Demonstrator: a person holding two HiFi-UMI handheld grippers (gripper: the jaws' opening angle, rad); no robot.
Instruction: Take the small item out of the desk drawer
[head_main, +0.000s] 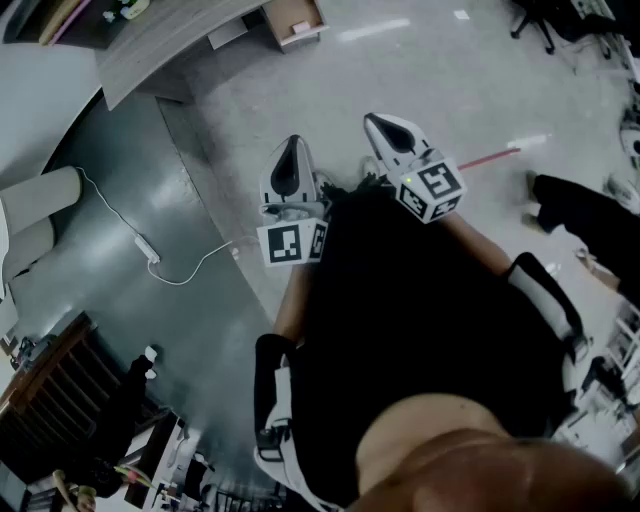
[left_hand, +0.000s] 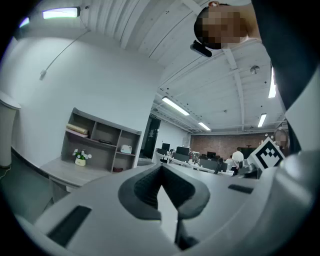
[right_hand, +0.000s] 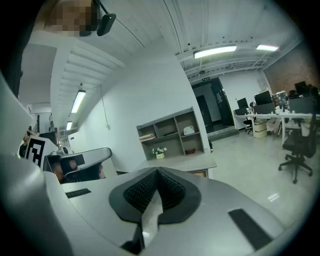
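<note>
Both grippers are held up in front of my dark-clothed chest, far from the desk. The jaws of the left gripper (head_main: 288, 165) (left_hand: 161, 172) are closed together with nothing between them. The right gripper (head_main: 390, 130) (right_hand: 157, 175) is likewise shut and empty. The grey desk (head_main: 165, 40) (left_hand: 65, 172) (right_hand: 185, 162) stands across the room, with an open shelf unit (left_hand: 97, 142) (right_hand: 172, 132) on top. A light box-like drawer unit (head_main: 295, 20) sits at the desk's end. No small item shows in any view.
A white cable with a power strip (head_main: 150, 250) lies on the dark floor to my left. Another person's dark legs (head_main: 590, 215) are on the right. A red strip (head_main: 490, 157) marks the pale floor. An office chair (right_hand: 297, 150) and more desks (left_hand: 200, 162) stand further off.
</note>
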